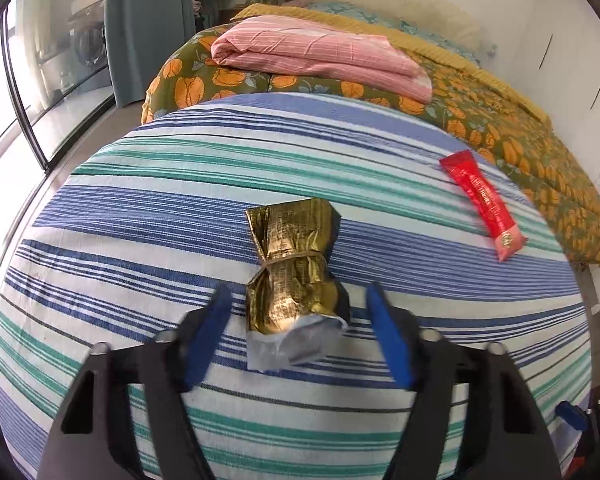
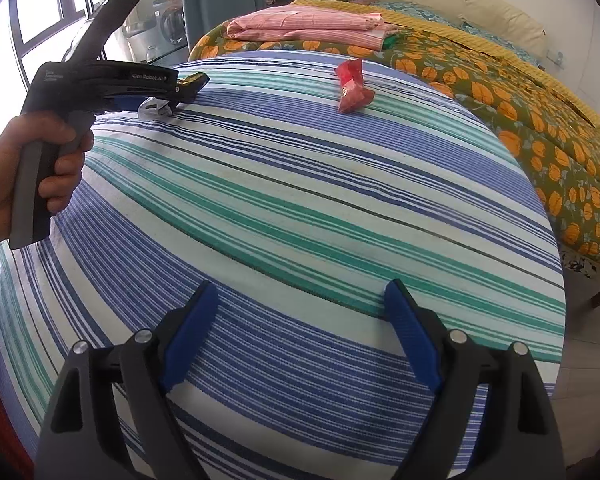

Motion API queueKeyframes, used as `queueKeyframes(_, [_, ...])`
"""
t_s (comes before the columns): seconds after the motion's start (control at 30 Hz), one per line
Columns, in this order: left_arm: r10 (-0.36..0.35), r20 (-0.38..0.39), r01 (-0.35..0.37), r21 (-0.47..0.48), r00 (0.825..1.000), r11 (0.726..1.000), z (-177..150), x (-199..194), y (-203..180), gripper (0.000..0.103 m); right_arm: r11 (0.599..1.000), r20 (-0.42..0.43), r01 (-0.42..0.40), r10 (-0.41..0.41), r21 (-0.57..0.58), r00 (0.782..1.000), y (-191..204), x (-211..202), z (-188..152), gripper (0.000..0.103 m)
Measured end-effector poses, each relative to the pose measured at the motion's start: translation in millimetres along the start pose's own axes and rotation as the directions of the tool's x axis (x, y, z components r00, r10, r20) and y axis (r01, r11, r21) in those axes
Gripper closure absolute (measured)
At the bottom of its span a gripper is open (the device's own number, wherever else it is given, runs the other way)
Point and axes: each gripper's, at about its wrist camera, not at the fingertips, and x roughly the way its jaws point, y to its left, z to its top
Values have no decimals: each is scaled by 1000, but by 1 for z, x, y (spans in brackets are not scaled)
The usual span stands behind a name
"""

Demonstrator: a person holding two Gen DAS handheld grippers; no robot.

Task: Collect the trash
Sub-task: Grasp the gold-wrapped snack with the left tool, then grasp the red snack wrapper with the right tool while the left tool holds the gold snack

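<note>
A crumpled gold foil wrapper (image 1: 296,264) with a rubber band round its middle and a silver torn end lies on the striped sheet (image 1: 140,208). My left gripper (image 1: 299,292) straddles its near half, blue pads a little clear of the foil on both sides, so it is open. From the right wrist view the left gripper (image 2: 180,92) is low over the gold wrapper (image 2: 154,108), held by a hand (image 2: 40,168). A red wrapper (image 1: 482,204) (image 2: 352,86) lies farther right on the sheet. My right gripper (image 2: 301,288) hangs open above bare sheet, nothing between its fingers.
A folded pink blanket (image 1: 320,56) (image 2: 300,24) rests on an orange-patterned bedspread (image 1: 520,148) beyond the striped sheet. Large windows (image 1: 40,80) and a grey curtain (image 1: 148,32) stand at the left. The bed edge drops to the floor at the right (image 2: 588,320).
</note>
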Motion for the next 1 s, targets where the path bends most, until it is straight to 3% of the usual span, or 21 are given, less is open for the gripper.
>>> queueKeyframes(0.07, [13, 2, -13, 10, 1000, 1000, -1, 1, 0, 60, 1000, 0, 0, 0, 1, 1000, -1, 0, -1, 20])
queueKeyframes(0.23, [-8, 20, 8, -15, 1000, 1000, -14, -25, -3, 61, 1000, 0, 0, 0, 0, 1000, -1, 0, -1, 20])
queueKeyframes(0.4, [-47, 5, 47, -26, 999, 999, -56, -63, -19, 60, 1000, 0, 1, -1, -1, 1000, -1, 0, -1, 20])
queueKeyframes(0.5, [0, -1, 0, 28, 1000, 1000, -84, -73, -33, 59, 1000, 0, 1, -1, -1, 1000, 0, 0, -1, 20])
queueKeyframes(0.6, [28, -17, -27, 42, 999, 999, -102, -75, -37, 51, 1000, -1, -3, 3, 2, 1000, -1, 0, -1, 19])
queueKeyframes(0.7, [13, -38, -12, 30, 999, 999, -110, -74, -35, 29, 1000, 0, -23, 23, 11, 1000, -4, -1, -2, 18])
queueKeyframes(0.8, [36, -42, -33, 61, 998, 998, -113, -72, -41, 24, 998, -13, -58, 58, -15, 998, -14, -3, 5, 20])
queueKeyframes(0.93, [86, -37, -81, 125, 996, 989, -116, -65, -54, 10, 1000, 0, -11, 11, 0, 1000, -39, -2, 45, 20])
queueKeyframes(1.0, [87, -45, -83, 88, 995, 993, -115, -63, -49, 5, 1000, -7, 12, -13, -17, 1000, -44, 6, 68, 22])
